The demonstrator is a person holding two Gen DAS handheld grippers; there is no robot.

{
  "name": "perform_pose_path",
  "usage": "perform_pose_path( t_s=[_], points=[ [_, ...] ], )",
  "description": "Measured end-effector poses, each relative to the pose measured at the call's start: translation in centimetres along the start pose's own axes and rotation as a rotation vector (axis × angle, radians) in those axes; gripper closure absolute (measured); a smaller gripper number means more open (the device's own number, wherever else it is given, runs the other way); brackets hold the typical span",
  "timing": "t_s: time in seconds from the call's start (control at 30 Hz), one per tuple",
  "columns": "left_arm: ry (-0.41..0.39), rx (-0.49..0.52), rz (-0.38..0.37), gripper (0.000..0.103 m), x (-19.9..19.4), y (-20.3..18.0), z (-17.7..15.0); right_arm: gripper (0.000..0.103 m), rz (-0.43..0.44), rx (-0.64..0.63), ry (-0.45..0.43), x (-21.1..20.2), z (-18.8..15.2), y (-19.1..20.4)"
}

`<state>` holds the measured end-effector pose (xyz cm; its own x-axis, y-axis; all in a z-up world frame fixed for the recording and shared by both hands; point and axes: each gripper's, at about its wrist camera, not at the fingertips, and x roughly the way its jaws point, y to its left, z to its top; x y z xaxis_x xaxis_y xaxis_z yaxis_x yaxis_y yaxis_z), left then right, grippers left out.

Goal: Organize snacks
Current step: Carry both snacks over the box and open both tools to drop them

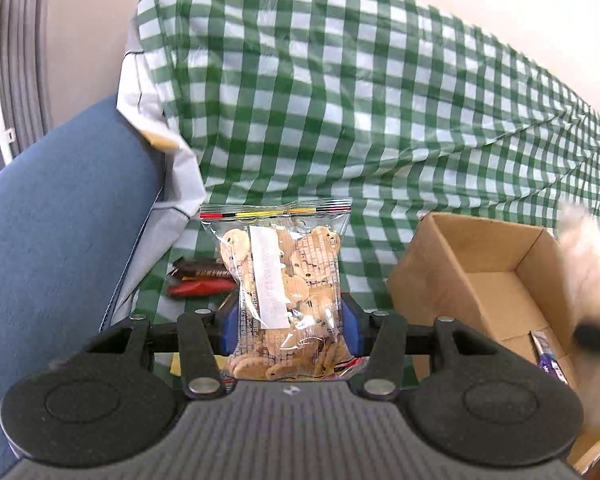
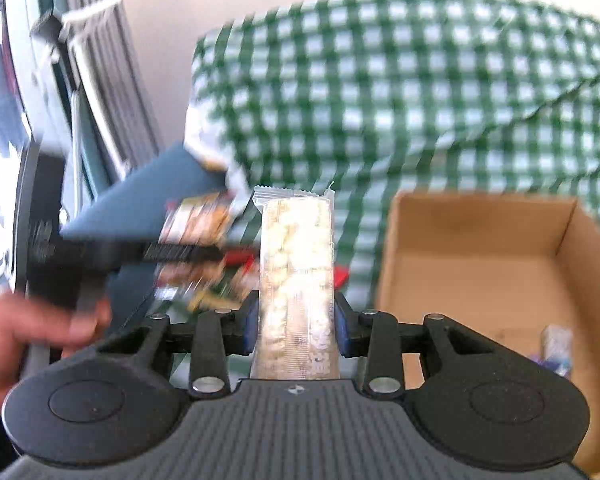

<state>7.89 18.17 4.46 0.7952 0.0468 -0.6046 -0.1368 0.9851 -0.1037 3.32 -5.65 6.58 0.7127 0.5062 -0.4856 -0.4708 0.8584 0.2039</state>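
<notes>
My left gripper (image 1: 286, 326) is shut on a clear zip bag of small round cookies (image 1: 284, 280), held upright above the green checked cloth (image 1: 340, 100). My right gripper (image 2: 296, 328) is shut on a long clear pack of pale puffed snacks (image 2: 298, 264), also held upright. An open cardboard box (image 1: 496, 280) sits to the right in the left wrist view; in the right wrist view the box (image 2: 480, 264) holds a small purple-and-white packet (image 2: 556, 348). The right-hand snack pack shows as a pale blur (image 1: 588, 280) over the box in the left wrist view.
Red and dark wrapped snack bars (image 1: 202, 280) lie on the cloth to the left of the cookie bag. A blue cushion (image 1: 56, 220) rises on the left. In the right wrist view a hand (image 2: 28, 336) and the blurred left gripper (image 2: 140, 252) are at the left.
</notes>
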Motion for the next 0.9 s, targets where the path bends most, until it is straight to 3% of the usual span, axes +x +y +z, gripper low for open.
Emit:
perform_pose_path(
  t_s=[0.2, 0.33, 0.7, 0.9],
  points=[
    [-0.036, -0.006, -0.018, 0.049, 0.0, -1.5, 0.1, 0.065, -0.115, 0.05, -0.086, -1.0, -0.1, -6.6],
    [-0.058, -0.003, -0.048, 0.049, -0.1, -3.2, 0.2, 0.065, -0.204, 0.165, -0.066, -0.4, -1.9, -9.8],
    [-0.167, 0.059, -0.177, 0.049, -0.9, -10.6, -0.2, 0.065, -0.319, 0.201, -0.107, -1.7, -2.9, -11.8],
    [-0.171, 0.1, -0.24, 0.049, -0.3, -14.2, -0.9, 0.065, -0.395, 0.218, -0.106, -2.3, -3.0, -13.4]
  ],
)
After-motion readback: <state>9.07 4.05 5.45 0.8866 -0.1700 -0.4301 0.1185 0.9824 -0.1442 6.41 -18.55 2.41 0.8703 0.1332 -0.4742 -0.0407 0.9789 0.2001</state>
